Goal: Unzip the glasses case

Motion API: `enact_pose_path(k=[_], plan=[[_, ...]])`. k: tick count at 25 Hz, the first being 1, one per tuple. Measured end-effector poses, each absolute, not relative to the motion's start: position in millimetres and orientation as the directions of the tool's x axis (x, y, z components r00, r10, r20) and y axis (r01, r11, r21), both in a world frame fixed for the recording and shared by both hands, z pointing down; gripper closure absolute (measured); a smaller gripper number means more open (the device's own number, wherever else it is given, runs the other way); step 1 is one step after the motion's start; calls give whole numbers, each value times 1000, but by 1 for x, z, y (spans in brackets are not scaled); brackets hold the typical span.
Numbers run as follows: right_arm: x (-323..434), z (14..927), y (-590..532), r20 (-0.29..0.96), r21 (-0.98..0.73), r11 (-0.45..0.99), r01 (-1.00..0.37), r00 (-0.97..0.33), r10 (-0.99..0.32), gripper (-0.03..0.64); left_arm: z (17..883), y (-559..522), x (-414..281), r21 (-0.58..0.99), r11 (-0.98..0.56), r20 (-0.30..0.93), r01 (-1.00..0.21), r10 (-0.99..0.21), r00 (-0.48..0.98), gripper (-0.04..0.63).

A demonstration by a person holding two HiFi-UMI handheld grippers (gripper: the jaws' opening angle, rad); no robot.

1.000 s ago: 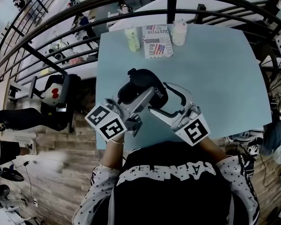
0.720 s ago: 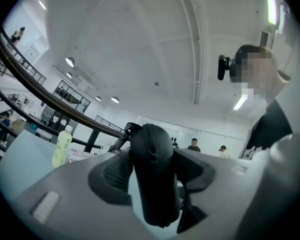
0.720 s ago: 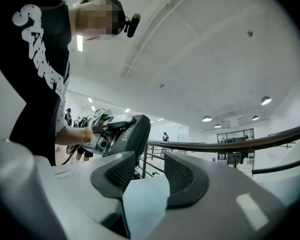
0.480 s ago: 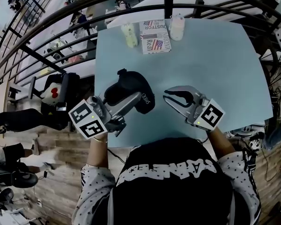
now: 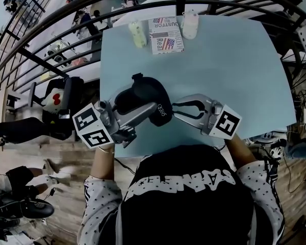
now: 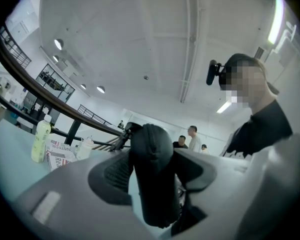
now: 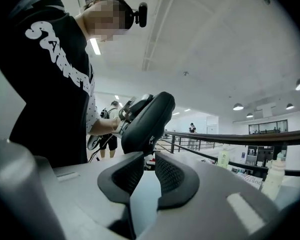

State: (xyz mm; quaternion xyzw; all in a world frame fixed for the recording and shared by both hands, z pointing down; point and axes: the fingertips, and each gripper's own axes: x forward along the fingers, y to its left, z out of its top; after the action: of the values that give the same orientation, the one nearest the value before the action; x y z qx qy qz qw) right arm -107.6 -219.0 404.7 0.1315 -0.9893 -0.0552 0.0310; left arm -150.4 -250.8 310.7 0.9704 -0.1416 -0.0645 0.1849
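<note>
The glasses case (image 5: 143, 92) slants away leftward. Held level, the left tool (image 5: 153, 107) clamps its middle. The right tool (image 5: 174, 106), also level, has just been closing its jaws on the near end.

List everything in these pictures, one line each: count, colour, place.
table: one, light blue, in front of the person
glasses case: one, black, over the table's near part
bottles: two, a pale yellow-green bottle and a white bottle, at the table's far edge
printed box: one, white with flag print, between the bottles
railing: one, black, beyond the table
bystanders: several, far off in the hall
left gripper: one, grey, jaws clamped on the glasses case
right gripper: one, grey, at the case's end; jaws have just been closing, nearly together, nothing plainly between them
</note>
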Motion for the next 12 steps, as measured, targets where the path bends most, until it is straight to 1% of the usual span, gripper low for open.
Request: enact_pose_path(k=[7, 12], plan=[[-109, 405, -221, 55, 132, 951, -281, -955, -290, 541, 318, -245, -148, 384, -891, -40, -243, -279, 959, 595], [-107, 405, -214, 53, 157, 957, -245, -965, -256, 582, 322, -242, -145, 409, -887, -51, -215, -257, 965, 595]])
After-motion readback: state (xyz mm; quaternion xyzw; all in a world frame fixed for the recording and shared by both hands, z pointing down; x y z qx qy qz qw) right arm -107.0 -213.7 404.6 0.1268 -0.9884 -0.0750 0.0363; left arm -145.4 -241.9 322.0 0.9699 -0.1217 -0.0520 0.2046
